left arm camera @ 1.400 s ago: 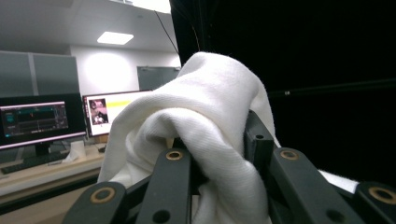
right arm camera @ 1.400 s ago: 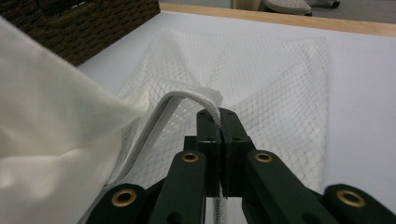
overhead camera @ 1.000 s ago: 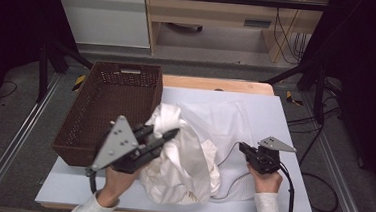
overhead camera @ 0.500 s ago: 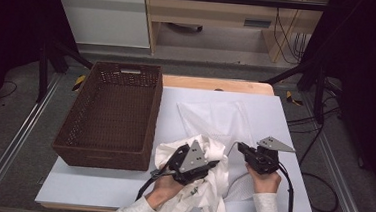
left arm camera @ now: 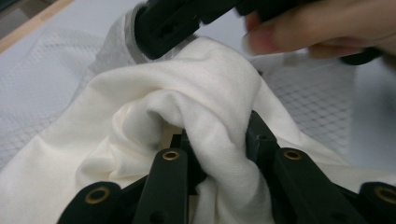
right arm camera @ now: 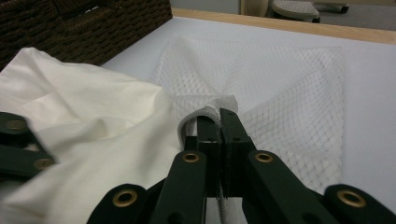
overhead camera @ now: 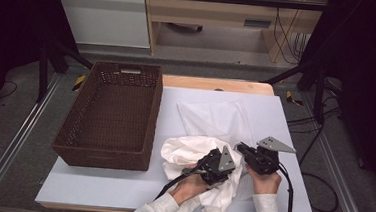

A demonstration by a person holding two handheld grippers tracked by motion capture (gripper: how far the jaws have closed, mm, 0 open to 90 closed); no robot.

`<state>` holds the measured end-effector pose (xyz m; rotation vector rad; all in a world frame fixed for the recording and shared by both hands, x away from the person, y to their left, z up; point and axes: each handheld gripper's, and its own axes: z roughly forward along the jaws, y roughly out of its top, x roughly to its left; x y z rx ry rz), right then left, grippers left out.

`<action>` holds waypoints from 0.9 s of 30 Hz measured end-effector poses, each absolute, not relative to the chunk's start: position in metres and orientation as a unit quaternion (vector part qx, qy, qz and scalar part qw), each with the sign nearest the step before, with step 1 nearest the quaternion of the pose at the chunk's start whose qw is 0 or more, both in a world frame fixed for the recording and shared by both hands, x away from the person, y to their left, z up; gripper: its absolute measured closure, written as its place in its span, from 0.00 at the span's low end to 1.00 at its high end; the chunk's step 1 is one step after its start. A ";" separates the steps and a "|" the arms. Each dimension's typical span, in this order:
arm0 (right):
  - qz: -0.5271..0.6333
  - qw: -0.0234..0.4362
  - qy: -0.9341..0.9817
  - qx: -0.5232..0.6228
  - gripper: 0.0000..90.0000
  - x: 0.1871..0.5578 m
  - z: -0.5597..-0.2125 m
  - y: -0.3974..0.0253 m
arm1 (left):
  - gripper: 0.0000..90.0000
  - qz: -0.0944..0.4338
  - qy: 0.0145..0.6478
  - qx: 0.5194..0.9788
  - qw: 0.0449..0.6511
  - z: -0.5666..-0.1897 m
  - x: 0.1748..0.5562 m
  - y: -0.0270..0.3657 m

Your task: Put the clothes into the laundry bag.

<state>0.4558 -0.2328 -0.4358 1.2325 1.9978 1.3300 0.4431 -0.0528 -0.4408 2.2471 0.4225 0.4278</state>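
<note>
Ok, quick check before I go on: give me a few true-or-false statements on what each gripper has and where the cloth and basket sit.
1. The left gripper is shut on the white cloth. True.
2. The right gripper is open and holds nothing. False: its jaws are shut on the edge of the mesh bag.
3. The white cloth lies inside the wicker basket. False: it lies on the table beside it.
4. The wicker basket has nothing in it. True.

Both grippers, left gripper point(overhead camera: 220, 164) and right gripper point(overhead camera: 243, 151), are black with brass-coloured rivets; grey three-cornered plates on top; black cables trailing; white sleeves.
</note>
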 end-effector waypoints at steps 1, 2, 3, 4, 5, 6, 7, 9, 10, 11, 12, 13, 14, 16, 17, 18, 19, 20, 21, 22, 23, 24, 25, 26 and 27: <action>0.481 0.219 0.722 0.446 0.99 0.455 -0.435 -0.233 | 0.76 0.170 0.170 0.889 0.390 -0.443 0.445 -0.056; 0.480 0.220 0.723 0.445 0.99 0.454 -0.434 -0.233 | 0.73 0.169 0.172 0.893 0.381 -0.445 0.446 -0.059; 0.479 0.222 0.724 0.443 0.99 0.453 -0.434 -0.232 | 0.67 0.170 0.170 0.896 0.373 -0.446 0.447 -0.062; 0.478 0.223 0.726 0.442 0.99 0.452 -0.433 -0.232 | 0.62 0.176 0.165 0.898 0.367 -0.446 0.445 -0.063; 0.476 0.224 0.727 0.442 0.99 0.451 -0.433 -0.232 | 0.56 0.184 0.160 0.897 0.369 -0.447 0.443 -0.064; 0.475 0.225 0.728 0.441 0.99 0.451 -0.433 -0.232 | 0.50 0.186 0.156 0.894 0.375 -0.447 0.440 -0.063; 0.475 0.225 0.728 0.440 0.99 0.451 -0.433 -0.232 | 0.44 0.185 0.154 0.892 0.382 -0.445 0.438 -0.059; 0.476 0.225 0.727 0.441 0.99 0.450 -0.433 -0.232 | 0.35 0.172 0.168 0.881 0.408 -0.439 0.435 -0.049; 0.476 0.225 0.727 0.441 0.99 0.450 -0.433 -0.232 | 0.32 0.161 0.178 0.874 0.423 -0.434 0.434 -0.042; 0.474 0.225 0.727 0.442 0.99 0.450 -0.433 -0.232 | 0.29 0.155 0.187 0.866 0.437 -0.429 0.434 -0.035; 0.473 0.226 0.728 0.441 0.99 0.450 -0.433 -0.232 | 0.27 0.158 0.195 0.860 0.445 -0.424 0.434 -0.028; 0.472 0.227 0.729 0.441 0.99 0.450 -0.433 -0.232 | 0.24 0.163 0.202 0.856 0.447 -0.419 0.435 -0.020; 0.472 0.227 0.729 0.441 0.99 0.450 -0.433 -0.231 | 0.23 0.162 0.207 0.855 0.447 -0.415 0.437 -0.013; 0.472 0.226 0.729 0.442 0.99 0.450 -0.433 -0.231 | 0.21 0.166 0.227 0.850 0.445 -0.412 0.445 -0.002; 0.472 0.227 0.729 0.441 0.99 0.450 -0.433 -0.231 | 0.20 0.161 0.235 0.852 0.439 -0.413 0.450 0.001; 0.472 0.227 0.729 0.440 0.99 0.450 -0.432 -0.231 | 0.18 0.144 0.244 0.855 0.434 -0.416 0.456 0.001; 0.472 0.226 0.729 0.440 0.99 0.450 -0.432 -0.231 | 0.17 0.122 0.251 0.862 0.424 -0.422 0.461 -0.001; 0.472 0.227 0.729 0.440 0.99 0.450 -0.432 -0.230 | 0.17 0.099 0.249 0.873 0.408 -0.431 0.466 -0.005; 0.473 0.226 0.729 0.440 0.99 0.450 -0.432 -0.229 | 0.18 0.077 0.249 0.881 0.394 -0.440 0.470 -0.012; 0.472 0.227 0.731 0.438 0.99 0.450 -0.432 -0.228 | 0.20 0.061 0.245 0.889 0.381 -0.448 0.473 -0.017; 0.470 0.226 0.732 0.438 0.99 0.450 -0.432 -0.228 | 0.26 0.070 0.240 0.890 0.380 -0.452 0.471 -0.022; 0.467 0.225 0.734 0.438 0.99 0.450 -0.433 -0.227 | 0.33 0.089 0.236 0.889 0.383 -0.453 0.468 -0.025; 0.464 0.225 0.736 0.438 0.99 0.451 -0.433 -0.226 | 0.46 0.099 0.234 0.888 0.384 -0.452 0.466 -0.026; 0.465 0.224 0.737 0.437 0.99 0.451 -0.434 -0.225 | 0.55 0.110 0.232 0.886 0.386 -0.450 0.464 -0.025; 0.465 0.224 0.736 0.438 0.99 0.452 -0.434 -0.225 | 0.63 0.118 0.226 0.884 0.392 -0.447 0.462 -0.023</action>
